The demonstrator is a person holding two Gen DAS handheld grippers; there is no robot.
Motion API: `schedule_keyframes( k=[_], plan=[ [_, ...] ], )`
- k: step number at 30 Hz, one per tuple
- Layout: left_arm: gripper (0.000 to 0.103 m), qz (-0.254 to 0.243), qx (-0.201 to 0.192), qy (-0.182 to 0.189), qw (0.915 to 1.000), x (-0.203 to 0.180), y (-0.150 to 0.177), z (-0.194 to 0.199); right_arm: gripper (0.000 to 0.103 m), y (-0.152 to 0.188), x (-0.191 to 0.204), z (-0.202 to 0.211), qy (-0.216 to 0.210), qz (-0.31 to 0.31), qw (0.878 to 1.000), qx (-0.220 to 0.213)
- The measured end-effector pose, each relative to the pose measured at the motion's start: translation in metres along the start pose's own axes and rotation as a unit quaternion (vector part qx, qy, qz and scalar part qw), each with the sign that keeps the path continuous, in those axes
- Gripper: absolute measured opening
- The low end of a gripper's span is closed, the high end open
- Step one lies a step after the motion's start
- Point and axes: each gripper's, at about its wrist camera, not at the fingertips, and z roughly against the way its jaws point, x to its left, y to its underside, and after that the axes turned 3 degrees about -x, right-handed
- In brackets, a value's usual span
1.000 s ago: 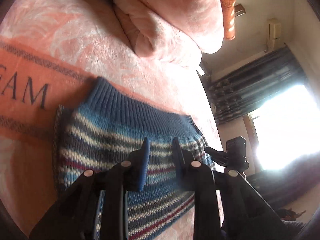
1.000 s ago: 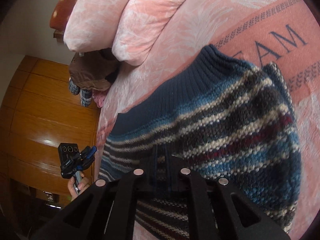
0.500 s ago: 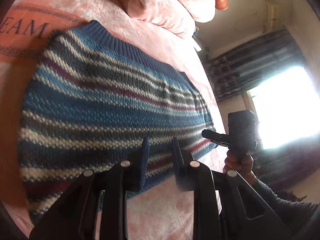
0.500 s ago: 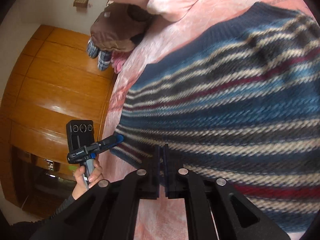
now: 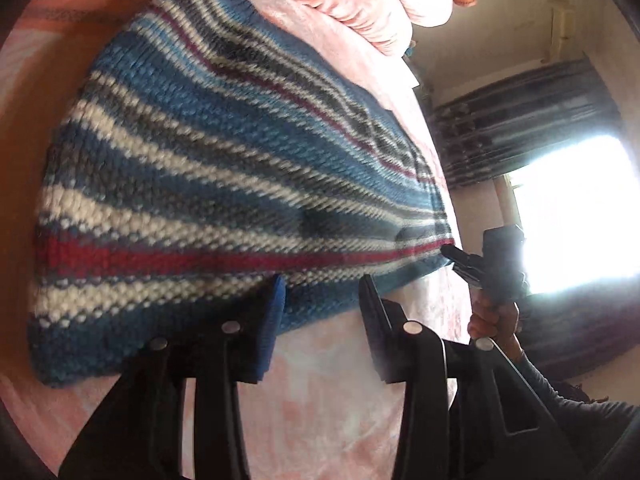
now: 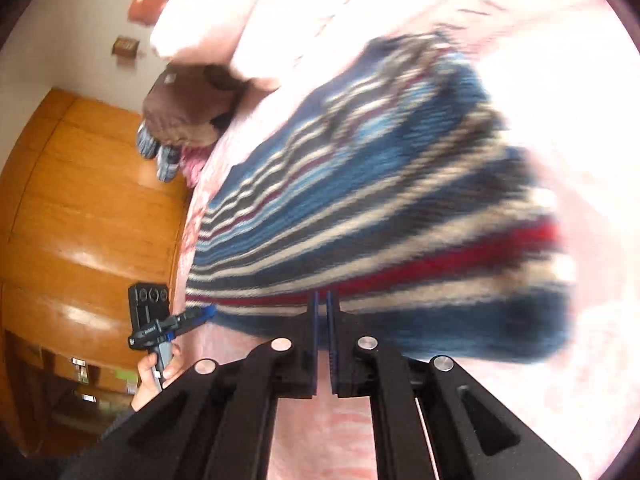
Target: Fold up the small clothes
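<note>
My striped knit sweater (image 5: 224, 184) lies folded on the pink bed (image 5: 320, 408); left tongs (image 5: 322, 300) gape empty, right tongs (image 6: 322, 300) are pinched nearly together, seemingly empty. Only tidying looks left.

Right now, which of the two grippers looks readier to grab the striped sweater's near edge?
Probably the left gripper: its jaws are open at the striped sweater's near hem. The right gripper also sits at the hem, but its jaws are nearly shut.

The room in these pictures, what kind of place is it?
Most likely a bedroom in a home. The striped knitted garment lies on a bed with a pink blanket, folded pink bedding is piled behind, and a wooden wardrobe stands beside.
</note>
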Motion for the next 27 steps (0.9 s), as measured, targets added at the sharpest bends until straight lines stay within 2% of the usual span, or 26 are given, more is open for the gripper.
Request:
schedule_keyframes(
  k=[2,4,5,7,9,10,11,12,13,14,17,18,22,27],
  plan=[
    [0.013,0.026,-0.005,0.007,0.9996,0.015,0.001,0.001,0.000,-0.004,-0.037,0.011,0.028,-0.037,0.999,-0.005],
    [0.015,0.047,-0.010,0.009,0.9988,0.021,0.002,0.006,0.000,-0.004,-0.053,0.016,0.007,-0.064,0.998,-0.006],
    [0.026,0.051,-0.011,0.008,0.9986,0.019,0.002,0.010,0.000,-0.005,-0.045,0.019,0.014,-0.056,0.998,-0.010],
    [0.044,0.038,-0.024,0.011,0.9989,0.010,0.003,0.033,0.008,-0.004,-0.020,0.028,0.025,-0.024,0.999,-0.024],
    [0.050,0.029,-0.045,0.012,0.9985,0.004,0.001,0.067,0.011,-0.001,0.014,0.032,0.055,0.034,0.997,-0.030],
    [0.058,0.027,-0.055,0.006,0.9981,0.003,-0.003,0.084,0.018,0.006,0.035,0.031,0.080,0.083,0.993,-0.031],
    [0.067,0.026,-0.066,-0.007,0.9975,0.004,-0.008,0.101,0.033,0.015,0.062,0.025,0.101,0.131,0.986,-0.027],
    [0.069,0.025,-0.076,-0.025,0.9964,0.005,-0.014,0.117,0.045,0.026,0.088,0.014,0.114,0.176,0.977,-0.024],
    [0.071,0.028,-0.083,-0.045,0.9951,0.007,-0.022,0.129,0.063,0.040,0.111,0.002,0.131,0.219,0.967,-0.021],
    [0.072,0.034,-0.083,-0.064,0.9939,0.012,-0.031,0.137,0.068,0.055,0.133,-0.013,0.152,0.263,0.953,-0.019],
    [0.076,0.059,-0.061,-0.102,0.9912,0.027,-0.061,0.139,0.068,0.107,0.182,-0.060,0.205,0.380,0.902,-0.015],
    [0.076,0.068,-0.052,-0.111,0.9901,0.033,-0.070,0.137,0.068,0.122,0.194,-0.076,0.210,0.407,0.889,-0.012],
    [0.077,0.100,-0.025,-0.108,0.9888,0.053,-0.099,0.125,0.068,0.179,0.229,-0.129,0.227,0.490,0.841,-0.003],
    [0.079,0.096,-0.002,-0.094,0.9909,0.060,-0.115,0.097,0.068,0.218,0.257,-0.181,0.252,0.561,0.789,-0.015]
  ],
)
